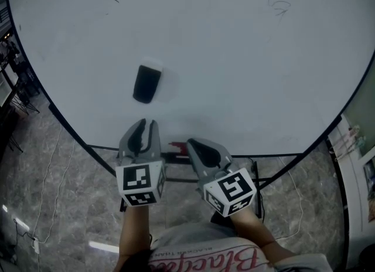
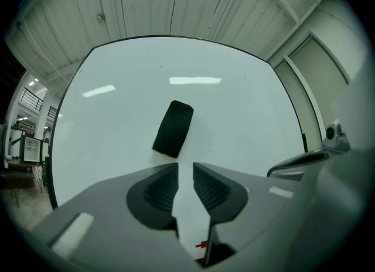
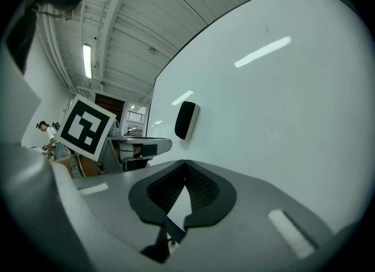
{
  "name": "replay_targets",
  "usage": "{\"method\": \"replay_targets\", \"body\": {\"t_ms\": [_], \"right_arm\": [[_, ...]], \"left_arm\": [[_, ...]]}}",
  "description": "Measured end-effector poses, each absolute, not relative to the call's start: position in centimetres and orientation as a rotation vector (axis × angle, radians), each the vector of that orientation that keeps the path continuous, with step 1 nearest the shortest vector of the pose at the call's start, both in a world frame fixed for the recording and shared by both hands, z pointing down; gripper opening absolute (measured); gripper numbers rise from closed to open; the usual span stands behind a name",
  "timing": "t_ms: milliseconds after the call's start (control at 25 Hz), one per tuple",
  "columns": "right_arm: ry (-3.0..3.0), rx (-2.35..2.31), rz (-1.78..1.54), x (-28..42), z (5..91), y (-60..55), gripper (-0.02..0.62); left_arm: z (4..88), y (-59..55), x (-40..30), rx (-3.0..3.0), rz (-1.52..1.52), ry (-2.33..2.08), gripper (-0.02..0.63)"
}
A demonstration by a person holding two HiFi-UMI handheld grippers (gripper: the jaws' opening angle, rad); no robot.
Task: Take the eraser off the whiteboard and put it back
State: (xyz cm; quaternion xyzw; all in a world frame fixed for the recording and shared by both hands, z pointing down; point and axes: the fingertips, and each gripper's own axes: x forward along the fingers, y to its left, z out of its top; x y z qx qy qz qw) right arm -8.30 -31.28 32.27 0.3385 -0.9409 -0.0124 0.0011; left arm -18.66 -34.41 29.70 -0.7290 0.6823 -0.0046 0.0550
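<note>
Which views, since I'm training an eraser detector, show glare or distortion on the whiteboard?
Head view: even light, no glare, but the edges of the whiteboard bow into curves. Left gripper view: ceiling-lamp reflections streak the board above the eraser. Right gripper view: similar glare streaks, board heavily bent, eraser small.

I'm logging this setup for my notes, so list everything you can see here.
whiteboard: one, white, upright, fills most of the head view
eraser: one, black, stuck on the whiteboard, tilted, ahead of the left gripper
scribble: one, faint dark, whiteboard's upper right
red object: one, at the whiteboard's lower edge, too small to identify
floor: grey, marbled, below
left gripper: one, grey, fingers slightly apart, nothing between
right gripper: one, grey, fingers shut, empty
</note>
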Motion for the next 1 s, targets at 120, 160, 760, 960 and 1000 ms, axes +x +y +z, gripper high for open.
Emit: {"method": "replay_targets", "body": {"t_ms": [120,160,760,960,1000], "right_arm": [[-2.951,1.053,-0.059,-8.3,32.3,-31.1,0.002],[-2.949,1.055,-0.066,-8.3,32.3,-31.1,0.002],[-2.917,1.08,-0.052,-8.4,32.9,-31.7,0.0],[-2.921,1.074,-0.049,-8.6,32.9,-31.6,0.0],[-2.922,1.074,-0.05,-8.6,32.8,-31.6,0.0]], "left_arm": [[30.6,-33.9,-18.6,-2.235,0.035,2.097,0.001],[30.8,-33.7,-18.4,-2.25,0.043,2.097,0.0],[33.5,-32.1,-16.2,-2.381,0.081,2.067,0.0],[33.4,-31.8,-16.1,-2.389,0.092,2.059,0.0],[33.4,-31.8,-16.1,-2.391,0.092,2.058,0.0]]}}
